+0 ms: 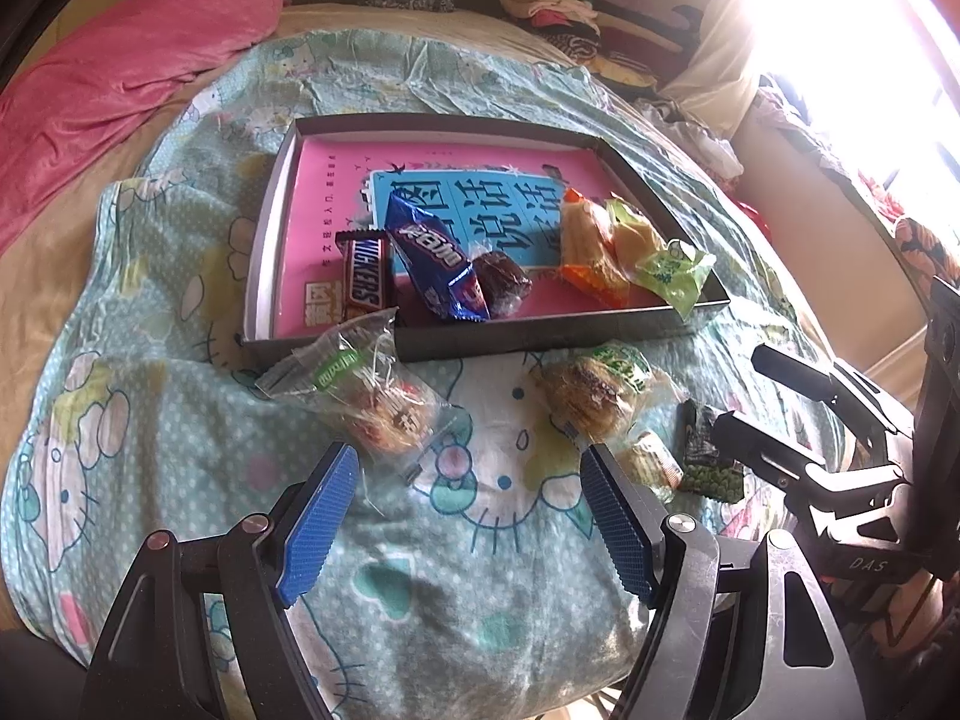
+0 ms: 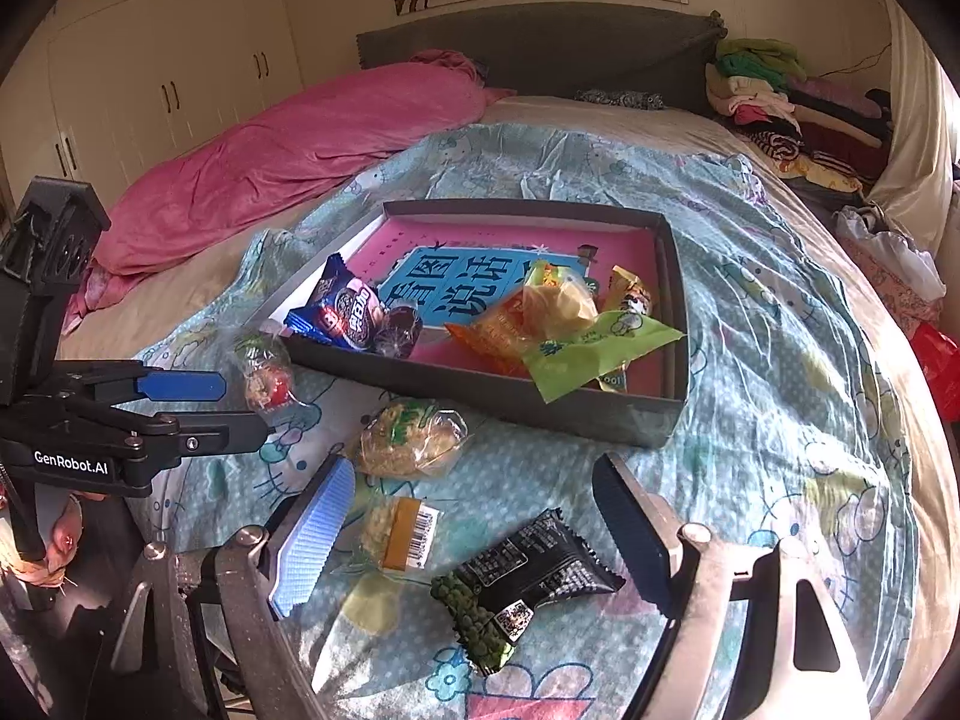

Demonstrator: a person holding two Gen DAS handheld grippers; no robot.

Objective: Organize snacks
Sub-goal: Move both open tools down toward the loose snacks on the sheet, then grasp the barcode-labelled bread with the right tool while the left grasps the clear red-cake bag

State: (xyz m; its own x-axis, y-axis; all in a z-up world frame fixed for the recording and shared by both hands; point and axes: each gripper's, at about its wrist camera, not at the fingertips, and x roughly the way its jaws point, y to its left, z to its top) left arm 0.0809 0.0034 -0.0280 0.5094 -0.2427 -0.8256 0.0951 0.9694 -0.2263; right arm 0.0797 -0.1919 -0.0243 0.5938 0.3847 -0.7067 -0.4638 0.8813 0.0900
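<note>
A shallow dark box (image 1: 528,333) (image 2: 480,387) lined with a pink book lies on the bed. In it are a Snickers bar (image 1: 363,273), a blue Oreo pack (image 1: 432,258) (image 2: 348,312), a dark round candy (image 1: 501,279), an orange pack (image 1: 591,252) and a green pack (image 1: 675,273) (image 2: 591,351). On the blanket lie a clear cake pack (image 1: 366,396) (image 2: 267,375), a yellow pastry pack (image 1: 594,396) (image 2: 411,438), a small pack (image 2: 399,531) and a black-green pack (image 1: 708,453) (image 2: 516,585). My left gripper (image 1: 468,474) is open and empty. My right gripper (image 2: 474,486) is open over the black-green pack.
A Hello Kitty blanket (image 1: 180,420) covers the bed. A pink duvet (image 2: 288,150) lies at the far left. Folded clothes (image 2: 780,96) are piled by the headboard. A bright window (image 1: 870,30) is at the right.
</note>
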